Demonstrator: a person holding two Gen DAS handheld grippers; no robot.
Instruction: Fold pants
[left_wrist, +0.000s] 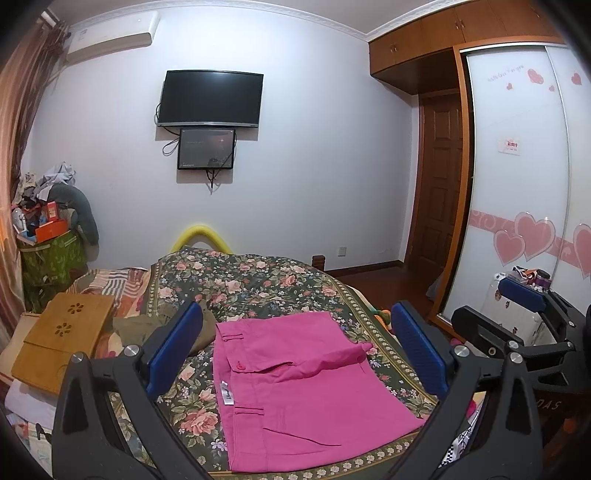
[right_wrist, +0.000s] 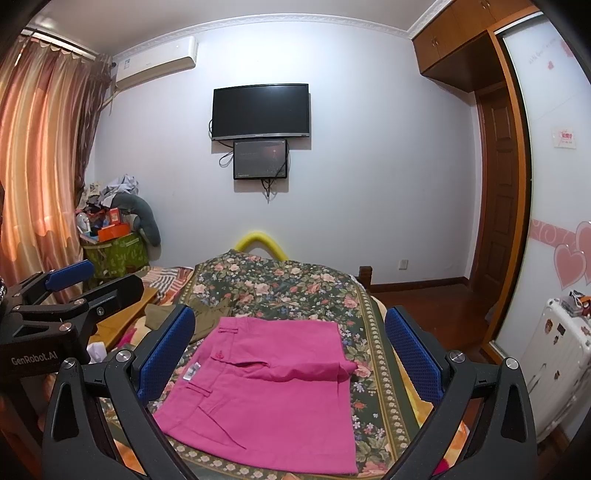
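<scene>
Pink pants (left_wrist: 295, 391) (right_wrist: 273, 387) lie folded into a compact rectangle on the floral bedspread (left_wrist: 258, 280) (right_wrist: 295, 284), waistband to the left with a white label showing. My left gripper (left_wrist: 295, 350) hovers above them, open, its blue pads spread wide with nothing between them. My right gripper (right_wrist: 291, 354) is also open and empty above the pants. In the left wrist view the right gripper (left_wrist: 517, 317) appears at the right edge; in the right wrist view the left gripper (right_wrist: 74, 288) appears at the left edge.
An olive garment (left_wrist: 147, 325) (right_wrist: 207, 314) lies left of the pants. A wooden lap desk (left_wrist: 62, 332) sits at the bed's left side. A white suitcase (right_wrist: 554, 354) stands by the wardrobe at right. A cluttered green bin (right_wrist: 114, 251) is in the far corner.
</scene>
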